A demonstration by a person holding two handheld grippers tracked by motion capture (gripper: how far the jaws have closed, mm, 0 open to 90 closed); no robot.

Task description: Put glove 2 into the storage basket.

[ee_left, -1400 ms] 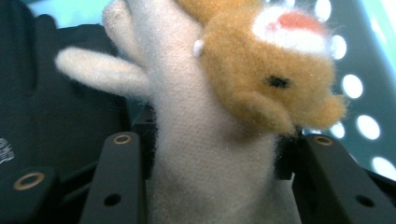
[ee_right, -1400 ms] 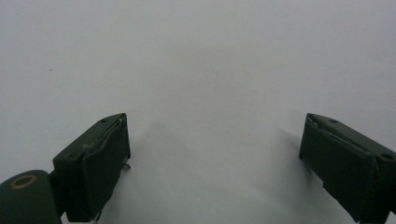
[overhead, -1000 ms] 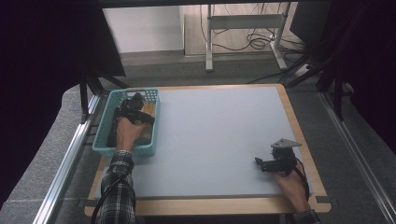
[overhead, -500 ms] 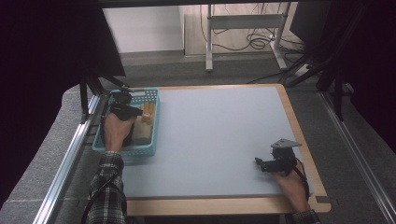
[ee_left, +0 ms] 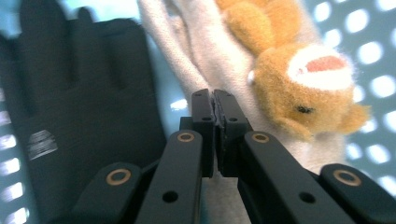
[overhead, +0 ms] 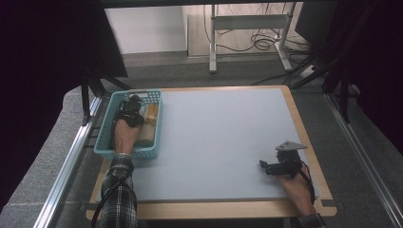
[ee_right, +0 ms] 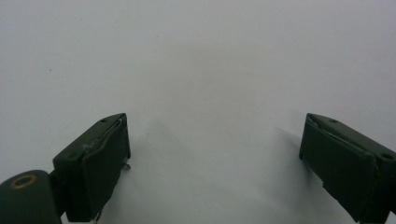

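A teal basket (overhead: 105, 137) stands at the table's left edge. My left gripper (overhead: 131, 105) reaches into its far end, and its jaws are pressed together. In the left gripper view the left gripper (ee_left: 214, 95) has its shut tips against a cream glove (ee_left: 187, 51) that carries an orange plush animal (ee_left: 303, 84). I cannot see any fabric pinched between the jaws. A black glove (ee_left: 79, 88) lies to the left of them. My right gripper (overhead: 263, 166) rests low over the grey table at the front right. In its own view the right gripper (ee_right: 215, 140) is open with nothing between its jaws.
The grey table top (overhead: 218, 137) has a wooden border (overhead: 313, 156). A tan item (overhead: 151, 116) lies in the basket's right part. Metal rails (overhead: 71, 156) run along the left side. A desk frame and cables (overhead: 247, 28) stand beyond the table.
My left hand has pushed the gripper forward from the basket's middle to its far end. The right gripper has stayed still and open.
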